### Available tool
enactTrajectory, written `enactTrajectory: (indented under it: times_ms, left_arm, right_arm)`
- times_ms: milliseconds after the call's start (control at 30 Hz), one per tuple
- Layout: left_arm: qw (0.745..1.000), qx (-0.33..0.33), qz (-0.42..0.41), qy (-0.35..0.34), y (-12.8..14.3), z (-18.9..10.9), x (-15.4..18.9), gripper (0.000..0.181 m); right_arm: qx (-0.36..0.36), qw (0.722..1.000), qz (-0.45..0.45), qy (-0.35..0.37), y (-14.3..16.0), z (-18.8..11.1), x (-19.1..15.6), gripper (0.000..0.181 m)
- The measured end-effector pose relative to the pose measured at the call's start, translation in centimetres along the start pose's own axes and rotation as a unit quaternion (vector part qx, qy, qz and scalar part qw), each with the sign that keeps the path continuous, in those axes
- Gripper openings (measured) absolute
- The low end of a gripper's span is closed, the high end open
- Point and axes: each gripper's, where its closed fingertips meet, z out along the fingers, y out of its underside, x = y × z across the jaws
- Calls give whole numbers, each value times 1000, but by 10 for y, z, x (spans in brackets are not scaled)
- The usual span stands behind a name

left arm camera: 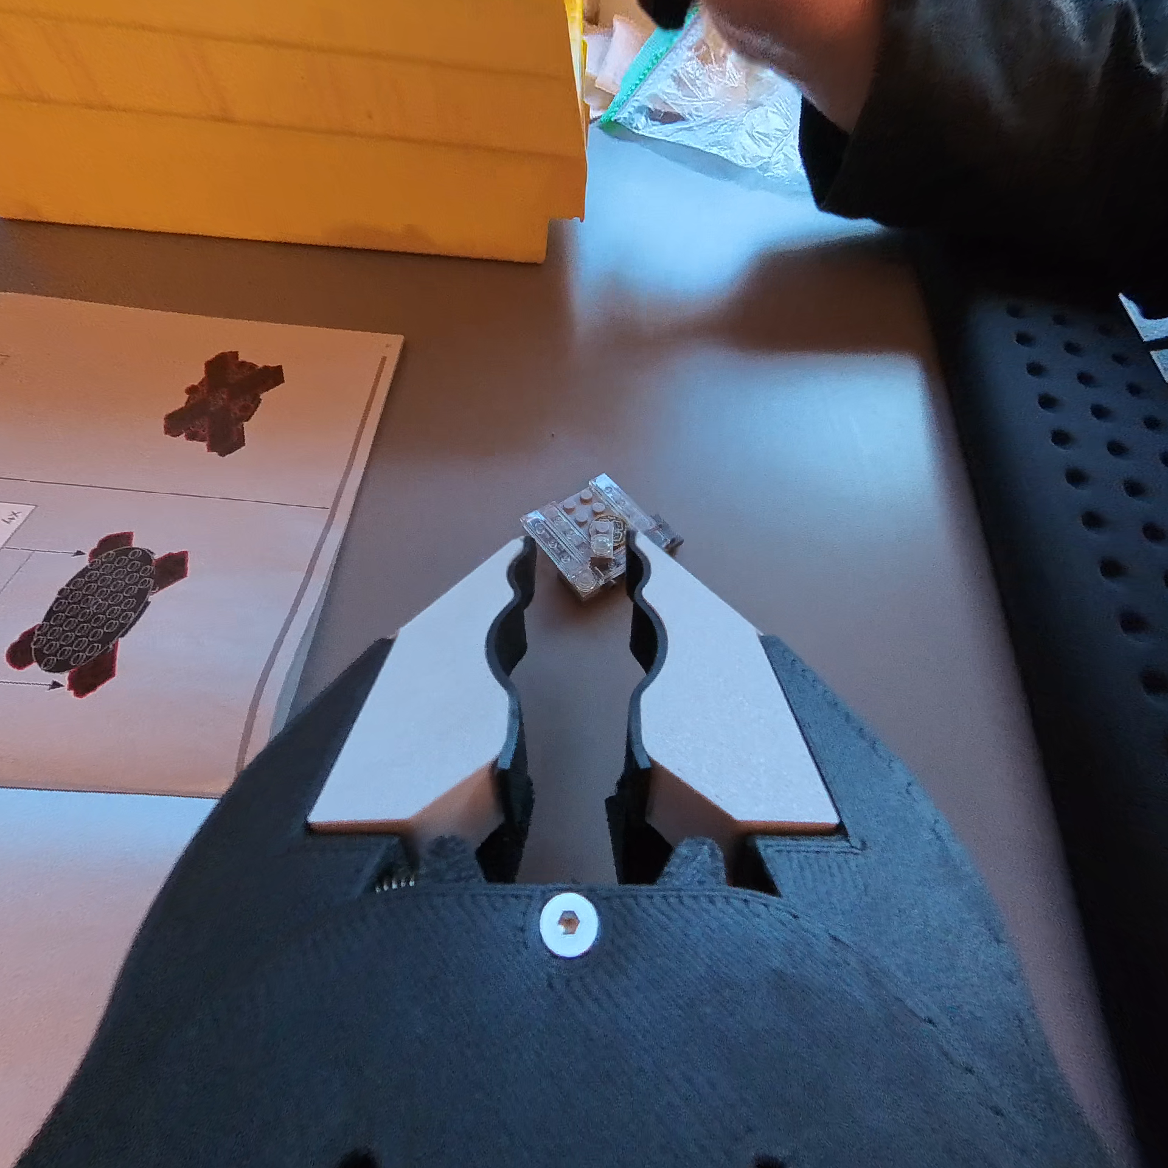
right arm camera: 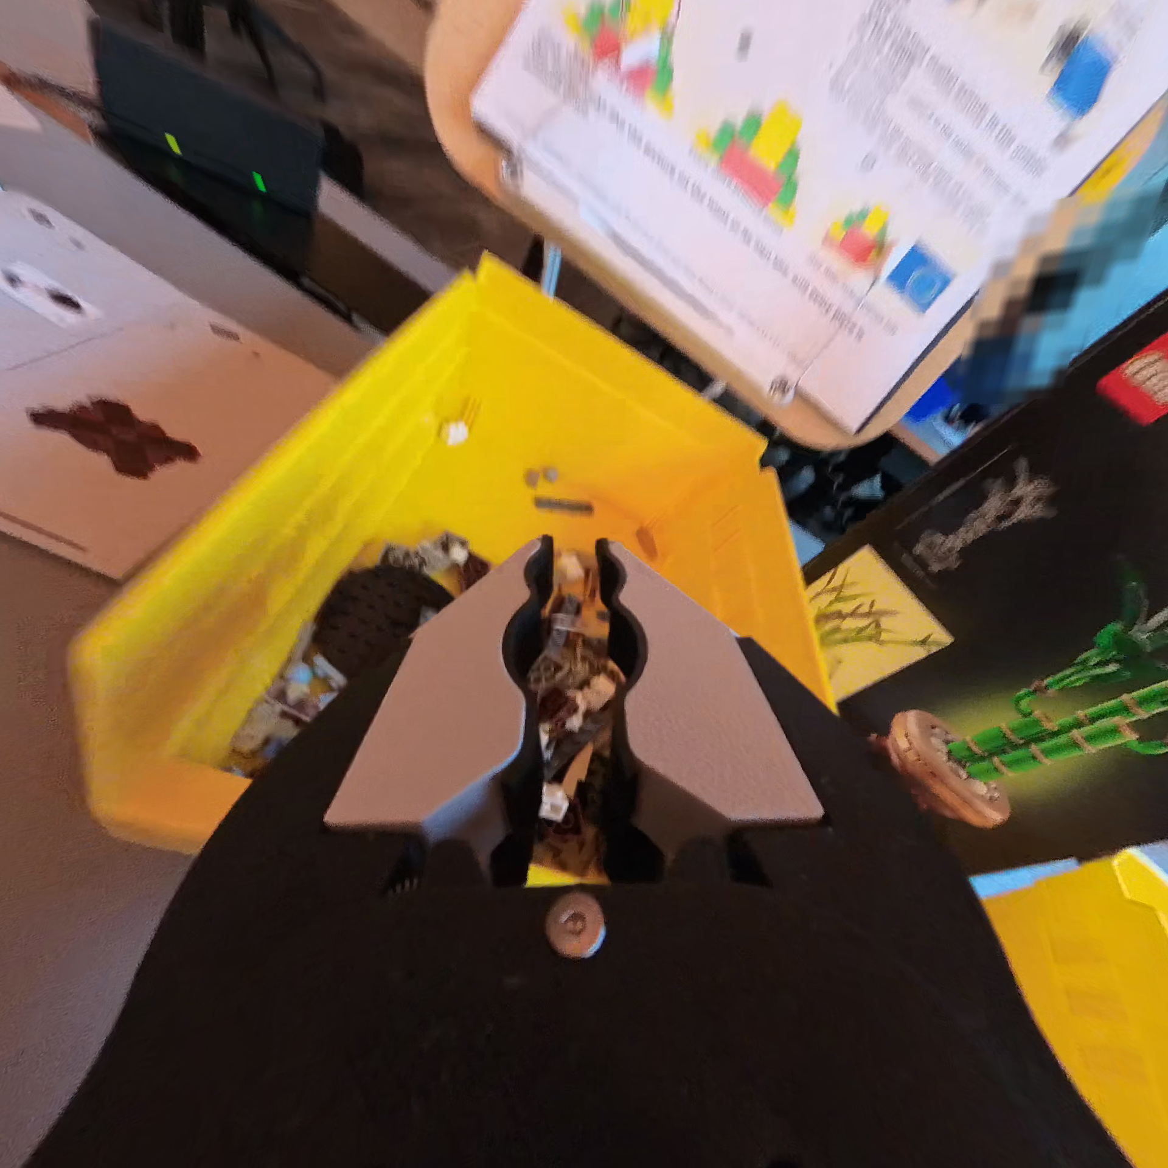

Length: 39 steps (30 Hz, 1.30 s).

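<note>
My left gripper (left arm camera: 580, 550) is low over the dark table (left arm camera: 727, 392), its jaws apart around the near end of a small assembly of clear and brown bricks (left arm camera: 591, 537) that rests on the table. The right fingertip (left arm camera: 637, 556) is against the assembly. A strip of table shows between the left pad and its near part. My right gripper (right arm camera: 574, 556) hangs over a yellow bin (right arm camera: 392, 505), its jaws a narrow way apart. Only loose pieces in the bin (right arm camera: 575, 689) show through the gap, and the view is blurred.
A printed instruction sheet (left arm camera: 189, 569) lies left of the assembly, with the yellow bin (left arm camera: 284, 126) behind it. A sleeved arm (left arm camera: 1011, 114), a clear bag (left arm camera: 708, 95) and a perforated black surface (left arm camera: 1087, 474) are at the right. A dark box with a plant picture (right arm camera: 1043, 663) stands right of the bin.
</note>
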Motion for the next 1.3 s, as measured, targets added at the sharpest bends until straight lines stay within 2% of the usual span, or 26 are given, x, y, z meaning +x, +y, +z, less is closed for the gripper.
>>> enactTrajectory:
  times_ms: [67,133,167,233,333,400,500,567,700,900,933,967,1100,1167,1300]
  left_arm:
    - [1000,-9,3,5,3,1,2,25]
    - [1000,-18,8,10,5,4,5,24]
    - [1000,-24,11,9,6,5,5,23]
    - [999,-35,17,2,8,9,5,22]
    - [998,-51,33,-6,11,14,7,15]
    - [998,-52,42,-13,10,17,9,6]
    - [997,-54,51,-15,10,20,11,6]
    - [996,-46,65,-29,7,19,9,6]
    - [990,0,126,-57,-13,12,12,6]
    - [975,29,206,-75,-30,10,30,6]
    - [975,30,207,-72,-30,11,32,6]
    - [976,31,207,-66,-30,12,34,6]
    - [980,47,186,-54,-34,11,36,6]
    - [982,63,172,-43,-39,8,38,6]
    - [984,80,158,-27,-44,6,42,6]
  right_arm:
    - [93,995,-12,-21,-39,-19,-15,11]
    - [210,973,-51,-76,-83,-50,-53,5]
    - [237,963,-79,-106,-94,-61,-76,2]
    - [219,954,-129,-160,-93,-63,-121,1]
    - [172,931,-196,-254,-68,-59,-178,2]
    - [156,920,-214,-289,-56,-56,-197,3]
    - [133,901,-192,-365,-44,-64,-219,2]
    - [123,888,-157,-414,-42,-71,-227,3]
    - [131,858,-88,-490,-47,-88,-233,15]
    - [129,838,-117,-517,-41,-98,-248,16]
    - [131,837,-118,-518,-41,-99,-250,15]
    - [132,835,-118,-521,-41,-100,-250,7]
    - [133,833,-107,-527,-43,-102,-247,7]
    - [140,836,-110,-519,-45,-101,-246,13]
    - [136,830,-122,-526,-43,-104,-248,6]
